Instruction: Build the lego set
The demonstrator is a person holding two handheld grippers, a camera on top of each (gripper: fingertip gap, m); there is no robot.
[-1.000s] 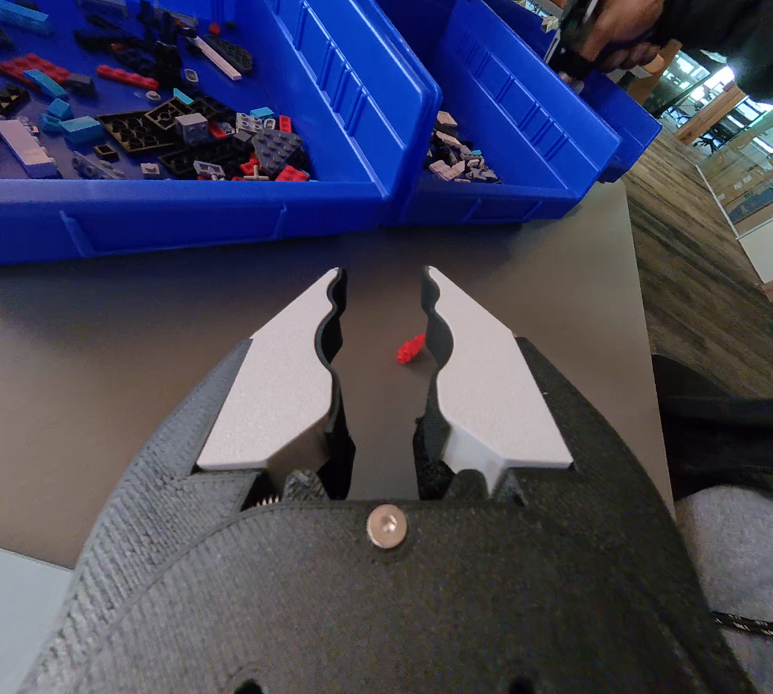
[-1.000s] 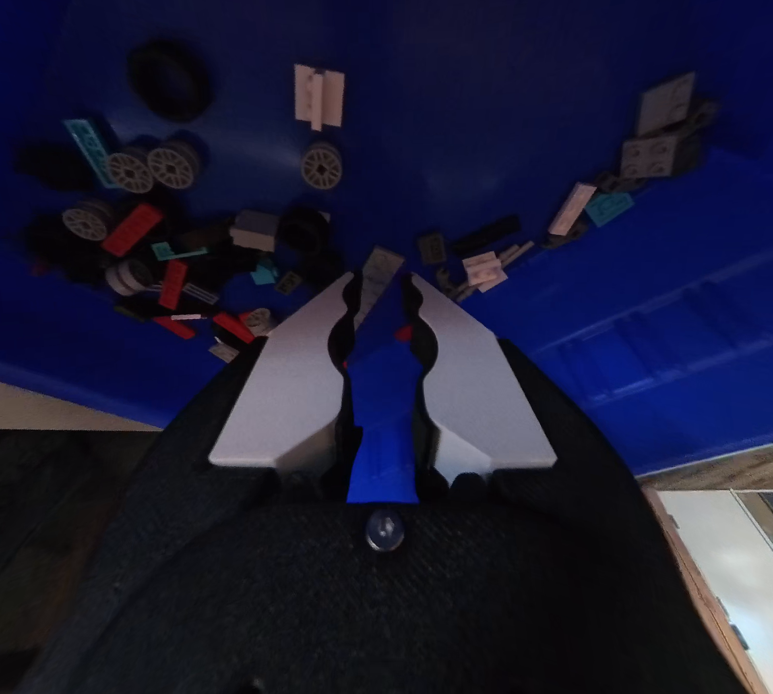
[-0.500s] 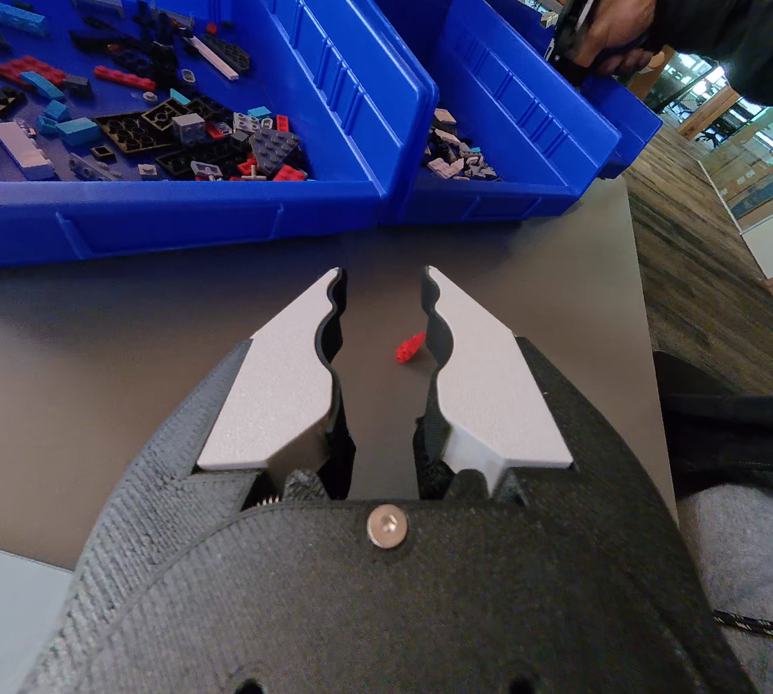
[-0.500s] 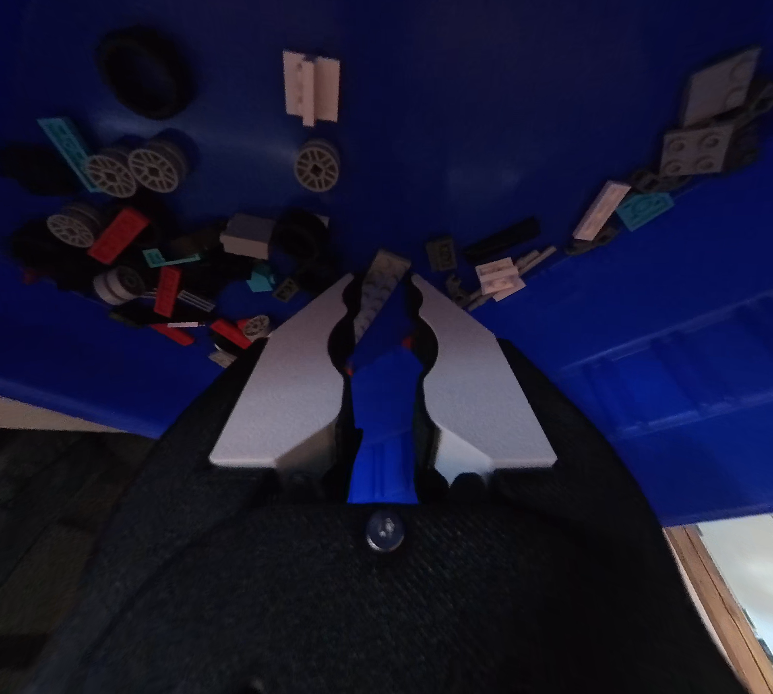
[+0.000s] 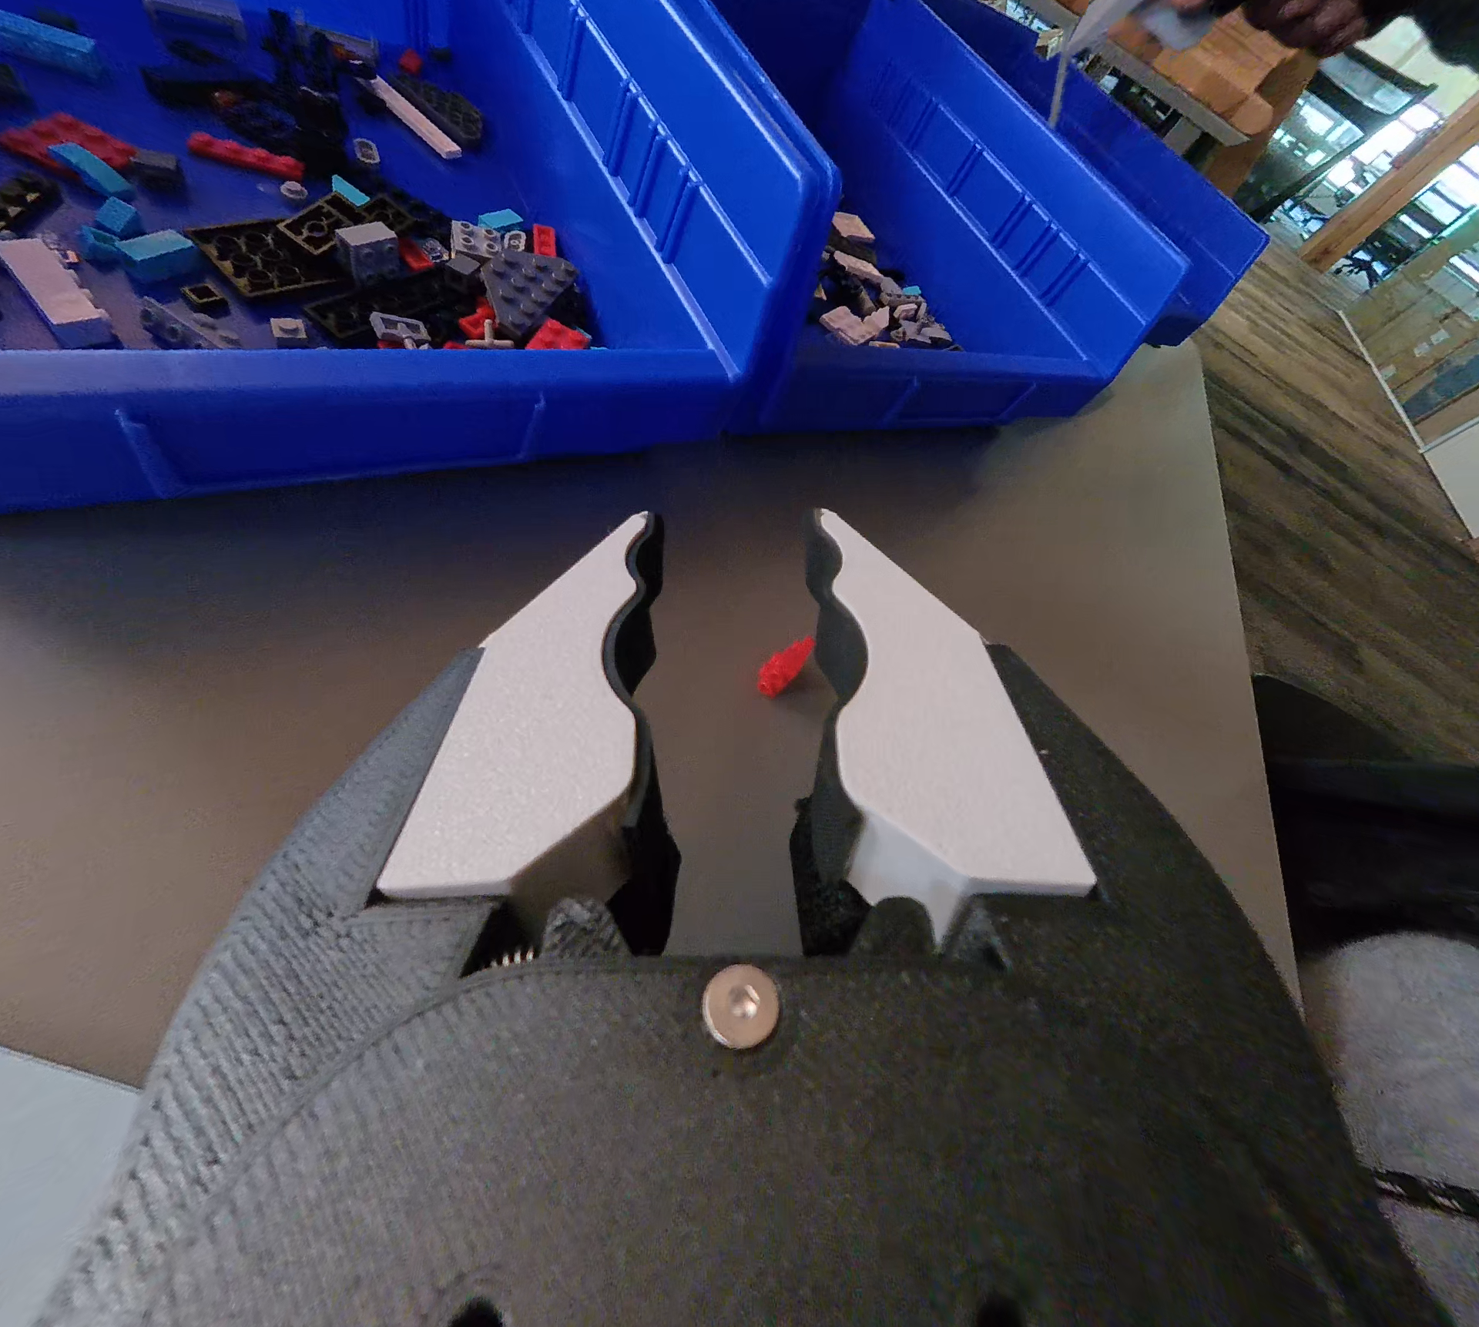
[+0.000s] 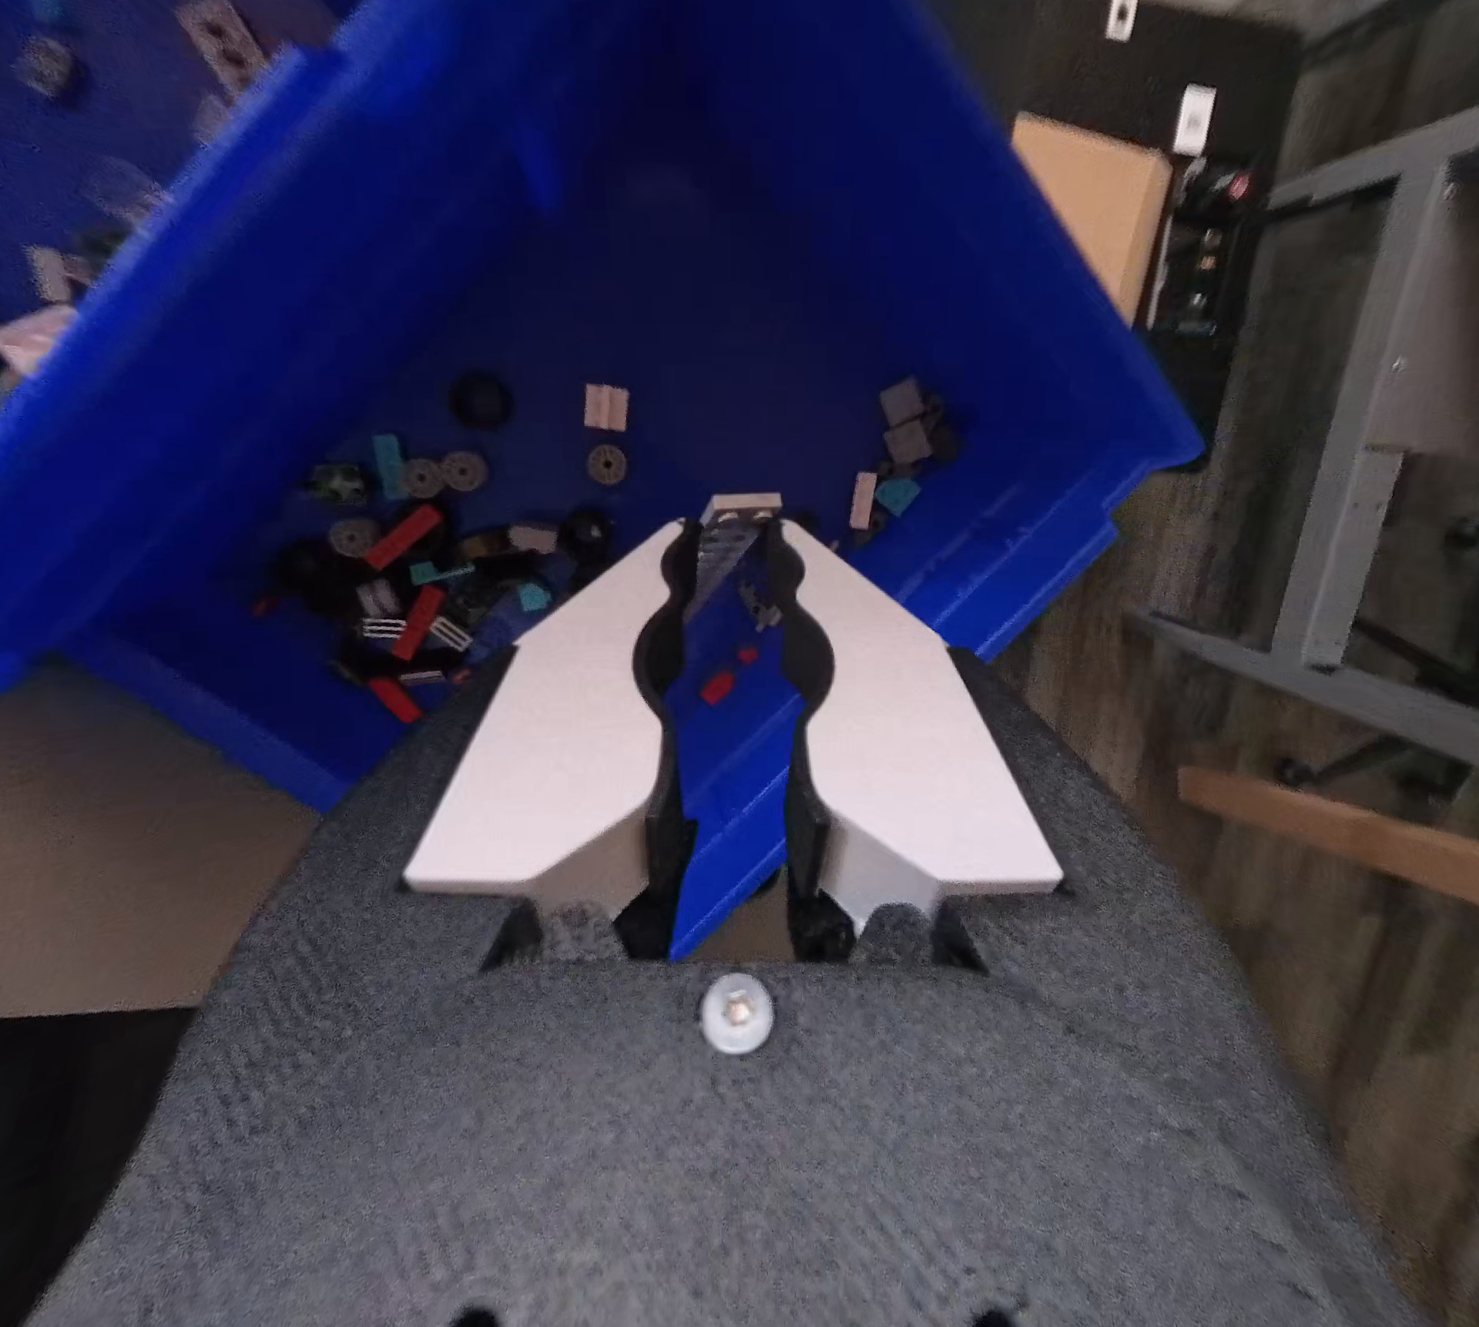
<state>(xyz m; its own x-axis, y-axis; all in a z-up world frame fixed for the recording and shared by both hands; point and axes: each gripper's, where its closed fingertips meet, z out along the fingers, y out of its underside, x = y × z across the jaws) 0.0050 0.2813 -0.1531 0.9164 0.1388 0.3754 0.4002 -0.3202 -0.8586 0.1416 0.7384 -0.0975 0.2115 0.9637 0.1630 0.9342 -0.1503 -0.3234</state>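
The left hand-held gripper is being held low over the dark worktop in the lower half of the left wrist view, its jaws spread apart and gripping nothing. A small red lego piece is lying on the worktop within the gap, close to the right-hand finger, its long axis slanting toward the upper right. The left gripper is judged the nearer one to it.

The right hand-held gripper is being shown at the centre of the right wrist view, its fingertips pinched on a long grey plate, whose long axis is running forward along the fingers. Beyond it, a blue bin of loose pieces is filling the upper left. Two more blue bins are standing across the top of the left wrist view.
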